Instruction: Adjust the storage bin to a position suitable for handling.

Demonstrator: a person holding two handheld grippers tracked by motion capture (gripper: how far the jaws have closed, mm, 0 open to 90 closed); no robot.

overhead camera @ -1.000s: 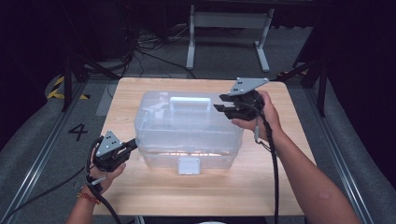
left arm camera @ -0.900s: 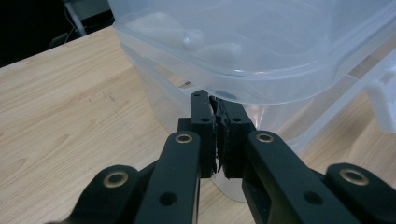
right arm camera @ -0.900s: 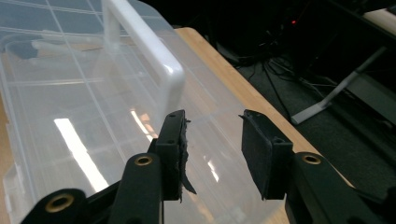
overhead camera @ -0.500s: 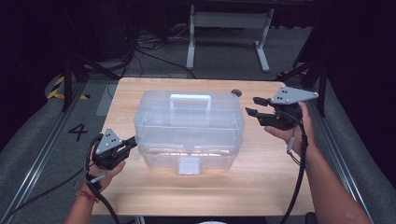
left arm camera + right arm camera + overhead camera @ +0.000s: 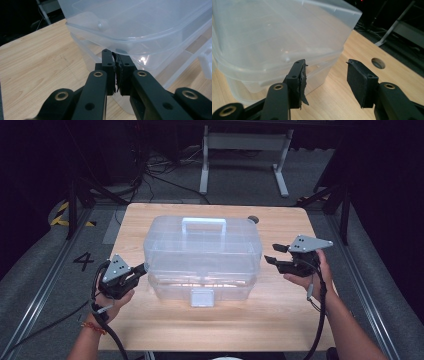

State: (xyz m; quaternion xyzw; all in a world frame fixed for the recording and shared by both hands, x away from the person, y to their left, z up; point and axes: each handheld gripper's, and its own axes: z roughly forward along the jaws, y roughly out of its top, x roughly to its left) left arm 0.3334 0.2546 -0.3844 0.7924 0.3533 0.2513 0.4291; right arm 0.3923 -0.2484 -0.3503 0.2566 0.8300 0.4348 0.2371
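A clear plastic storage box [image 5: 202, 250] with a white handle [image 5: 203, 222] on its lid stands in the middle of the wooden table [image 5: 210, 330]. My left gripper [image 5: 144, 268] is shut at the box's left end. In the left gripper view its tips [image 5: 116, 53] rest just under the lid's rim of the box [image 5: 140, 22], with nothing seen between the pads. My right gripper [image 5: 271, 253] hangs just off the box's right end, apart from it. Its jaws have just been opening and nothing is between them [image 5: 325, 63]; the box [image 5: 274, 32] lies ahead and to the left.
A white latch [image 5: 202, 297] sits on the box's front wall. A round hole [image 5: 253, 219] is in the tabletop behind the box's right corner, also the hole [image 5: 378, 63] in the right gripper view. Bare wood lies in front of the box and on both sides. Beyond the table are cables and a white stand.
My right gripper has moved from above the box's right top out to the right and down beside its right end, with its jaws wider apart. The left gripper has stayed put.
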